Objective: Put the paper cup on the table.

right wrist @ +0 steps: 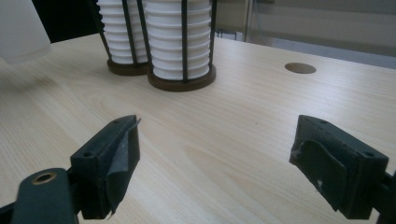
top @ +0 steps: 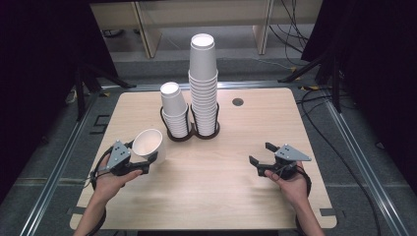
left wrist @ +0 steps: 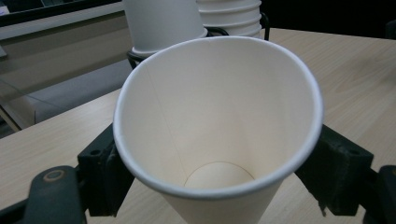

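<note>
My left gripper (top: pixel 145 155) is shut on a single white paper cup (top: pixel 148 143), held tilted above the table's left side with its open mouth toward the camera. In the left gripper view the paper cup (left wrist: pixel 219 121) sits squeezed between the two black jaws, its inside empty. Two stacks of upside-down white cups stand in dark wire holders at the table's back middle: a short stack (top: pixel 174 110) and a tall stack (top: pixel 203 83). My right gripper (top: pixel 263 153) hovers over the right side, open, with nothing between its jaws. The right gripper (right wrist: pixel 215 154) faces the stacks (right wrist: pixel 180 37).
The light wooden table (top: pixel 216 172) has a round cable hole (top: pixel 238 102) at the back right. Metal rails run along both sides of the table. Cables lie on the floor behind, near wooden furniture legs.
</note>
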A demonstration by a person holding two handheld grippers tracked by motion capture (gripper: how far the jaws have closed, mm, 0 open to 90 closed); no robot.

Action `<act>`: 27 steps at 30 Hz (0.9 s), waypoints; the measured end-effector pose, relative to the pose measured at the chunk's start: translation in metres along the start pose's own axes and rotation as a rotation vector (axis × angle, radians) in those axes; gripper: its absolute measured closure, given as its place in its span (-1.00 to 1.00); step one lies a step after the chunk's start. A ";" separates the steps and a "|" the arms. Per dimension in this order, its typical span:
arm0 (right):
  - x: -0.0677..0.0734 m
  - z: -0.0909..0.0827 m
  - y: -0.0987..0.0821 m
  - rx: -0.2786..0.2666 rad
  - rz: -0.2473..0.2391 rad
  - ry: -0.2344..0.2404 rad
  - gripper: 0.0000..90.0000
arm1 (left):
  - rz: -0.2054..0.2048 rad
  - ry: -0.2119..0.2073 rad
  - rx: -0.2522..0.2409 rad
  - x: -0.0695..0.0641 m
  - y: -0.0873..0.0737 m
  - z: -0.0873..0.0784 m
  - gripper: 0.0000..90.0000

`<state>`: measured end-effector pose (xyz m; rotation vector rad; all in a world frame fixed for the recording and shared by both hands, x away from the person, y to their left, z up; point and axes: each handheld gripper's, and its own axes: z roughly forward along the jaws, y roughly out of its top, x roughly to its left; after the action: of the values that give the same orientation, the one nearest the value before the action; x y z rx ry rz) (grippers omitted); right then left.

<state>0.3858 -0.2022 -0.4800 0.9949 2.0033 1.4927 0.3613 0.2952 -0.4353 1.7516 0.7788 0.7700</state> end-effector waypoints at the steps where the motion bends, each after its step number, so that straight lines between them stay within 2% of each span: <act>1: -0.002 0.000 0.000 -0.004 -0.014 -0.005 -0.65 | -0.004 0.010 0.003 0.000 -0.001 -0.001 -0.57; 2: -0.002 0.000 0.000 -0.016 -0.014 -0.009 -0.65 | -0.008 0.011 -0.001 0.001 -0.001 -0.002 -0.57; 3: -0.004 0.000 0.001 -0.015 -0.040 -0.008 -0.65 | -0.016 0.022 -0.009 0.002 -0.002 -0.002 -0.57; 4: -0.003 0.000 0.000 -0.017 -0.037 -0.011 -0.65 | -0.021 0.025 -0.017 0.003 -0.002 -0.002 -0.57; 5: -0.002 0.001 0.000 -0.021 -0.028 -0.006 -0.65 | -0.021 0.032 -0.002 0.003 -0.002 -0.004 -0.57; 6: -0.001 0.000 0.000 0.005 -0.017 0.007 -0.65 | -0.024 0.040 -0.004 0.004 -0.002 -0.004 -0.57; 8: -0.002 0.000 0.001 -0.011 -0.050 -0.009 -0.65 | -0.028 0.048 -0.015 0.005 -0.003 -0.005 -0.57; 10: 0.001 0.000 0.000 -0.021 -0.022 -0.020 -0.65 | -0.038 0.065 -0.006 0.005 -0.004 -0.009 -0.57; 11: 0.001 -0.001 0.001 0.008 -0.009 -0.007 -0.65 | -0.040 0.068 -0.009 0.006 -0.004 -0.010 -0.57; 12: 0.001 -0.001 0.001 0.000 -0.006 -0.008 -0.65 | -0.049 0.082 -0.006 0.006 -0.005 -0.012 -0.57; 15: 0.001 -0.002 0.001 0.006 -0.017 -0.021 -0.65 | -0.058 0.113 -0.006 0.007 -0.007 -0.014 -0.58; 17: 0.001 0.001 0.000 -0.028 -0.024 -0.025 -0.65 | -0.071 0.132 0.010 0.008 -0.008 -0.015 -0.58; 20: 0.001 0.000 0.001 -0.010 -0.034 -0.024 -0.65 | -0.083 0.154 0.005 0.008 -0.010 -0.014 -0.58; 21: 0.002 0.001 0.001 -0.003 -0.017 0.007 -0.65 | -0.092 0.161 0.005 0.008 -0.010 -0.014 -0.58; 22: 0.002 0.000 0.001 0.007 -0.029 -0.015 -0.65 | -0.091 0.171 0.009 0.008 -0.010 -0.014 -0.58; 23: 0.002 0.000 0.001 -0.011 -0.028 -0.022 -0.65 | -0.089 0.186 0.017 0.007 -0.011 -0.015 -0.58; 27: 0.002 0.001 0.001 -0.018 -0.039 -0.018 -0.65 | -0.095 0.209 0.035 0.006 -0.014 -0.014 -0.58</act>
<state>0.3852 -0.1999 -0.4789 0.9533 1.9820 1.4742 0.3515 0.3107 -0.4437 1.6690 1.0143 0.8888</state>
